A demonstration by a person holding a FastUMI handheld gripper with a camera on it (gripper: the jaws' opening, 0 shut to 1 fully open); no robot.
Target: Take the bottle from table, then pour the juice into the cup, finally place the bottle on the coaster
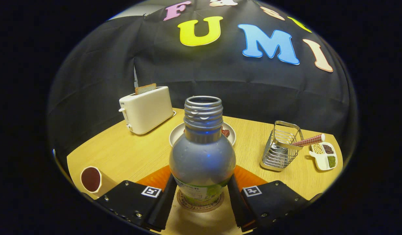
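— So, what are the fingers (202,199) doing right now?

— They sit on either side of the bottle (202,156), low down by its label. Both black pads run right along its sides, though I cannot tell whether they press on it or only lie against it.

— And the bottle itself?

— Upright, cap off, with the threaded neck open at the top. It looks greyish and clear, and I can't make out any juice inside from where I stand. It stands on a round coaster (201,205) with lettering around the rim, and that rim peeks out under the bottle's base, between the fingers.

— What's under the coaster?

— The wooden table (122,153). An orange mat (155,179) shows on both sides of the bottle, just behind the fingers.

— Where's the cup?

— Off to the left of the left finger, near the table's edge. The cup (91,179) is white and holds something dark red.

— Anything further back?

— Directly beyond the bottle there's a pale plate (178,132) with something red on it, mostly hidden by the bottle's neck. Left of that, a white toaster (147,111) with a slice of bread (145,88) sticking up from its slot. To the right, well apart from the bottle, a wire rack (280,150) holds a red-and-white checked stick (308,140), and just past it sits a small divided dish (324,156) of beans and seeds.
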